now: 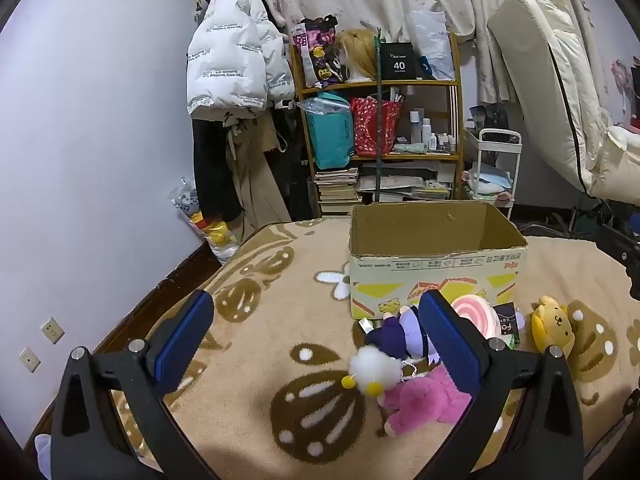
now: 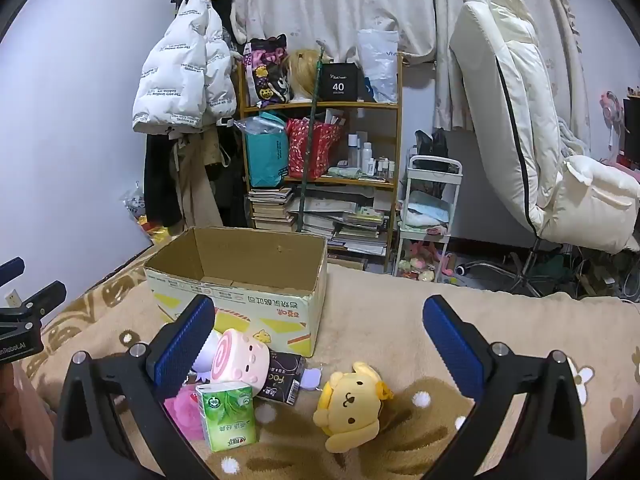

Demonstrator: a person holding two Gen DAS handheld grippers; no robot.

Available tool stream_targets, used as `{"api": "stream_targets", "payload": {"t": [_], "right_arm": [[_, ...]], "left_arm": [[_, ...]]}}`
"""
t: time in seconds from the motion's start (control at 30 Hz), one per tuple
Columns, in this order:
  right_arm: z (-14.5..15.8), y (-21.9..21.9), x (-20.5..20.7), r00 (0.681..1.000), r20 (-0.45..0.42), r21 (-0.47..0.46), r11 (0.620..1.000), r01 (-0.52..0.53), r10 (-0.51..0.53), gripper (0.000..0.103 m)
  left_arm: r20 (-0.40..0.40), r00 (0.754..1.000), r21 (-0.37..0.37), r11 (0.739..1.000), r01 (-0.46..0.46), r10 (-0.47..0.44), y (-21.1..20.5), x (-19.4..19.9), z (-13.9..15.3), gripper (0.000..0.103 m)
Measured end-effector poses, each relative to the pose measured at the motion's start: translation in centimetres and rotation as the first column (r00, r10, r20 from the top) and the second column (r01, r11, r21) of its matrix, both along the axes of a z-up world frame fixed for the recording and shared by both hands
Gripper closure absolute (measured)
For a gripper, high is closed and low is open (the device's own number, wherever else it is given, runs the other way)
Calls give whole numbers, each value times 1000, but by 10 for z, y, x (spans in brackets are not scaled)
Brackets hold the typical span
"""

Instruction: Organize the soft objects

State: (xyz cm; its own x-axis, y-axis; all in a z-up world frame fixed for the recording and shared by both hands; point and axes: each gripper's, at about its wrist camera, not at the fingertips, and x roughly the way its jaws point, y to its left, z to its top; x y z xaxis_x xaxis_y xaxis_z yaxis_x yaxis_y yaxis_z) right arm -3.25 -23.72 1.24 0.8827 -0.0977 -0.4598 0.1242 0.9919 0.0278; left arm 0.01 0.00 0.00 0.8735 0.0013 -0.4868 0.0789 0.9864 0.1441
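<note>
An open cardboard box [image 1: 436, 268] stands on the patterned blanket; it also shows in the right wrist view [image 2: 240, 296]. In front of it lie soft toys: a pink plush [image 1: 424, 404], a purple doll [image 1: 400, 336], a white pom-pom toy [image 1: 374, 368], a pink swirl-roll plush [image 2: 240, 356] and a yellow dog plush [image 2: 352, 404]. A green tissue pack [image 2: 228, 416] and a black pack [image 2: 282, 376] lie among them. My left gripper [image 1: 316, 340] is open and empty above the blanket, left of the toys. My right gripper [image 2: 320, 348] is open and empty above the yellow dog.
A wooden shelf [image 2: 320, 152] with bags, books and bottles stands behind the bed. A white jacket [image 1: 236, 56] hangs at the left. A white trolley [image 2: 430, 216] and a folded mattress [image 2: 520, 120] are at the right. The left gripper's body [image 2: 24, 320] shows at the left edge.
</note>
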Motion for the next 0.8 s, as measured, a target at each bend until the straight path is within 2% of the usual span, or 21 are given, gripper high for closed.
{"api": "stream_targets", "payload": {"t": [0.8], "right_arm": [[-3, 2, 0, 1000, -2, -2, 1000, 2, -2, 0]], "left_arm": [[6, 1000, 5, 1000, -1, 1, 0, 0, 0, 2]]}}
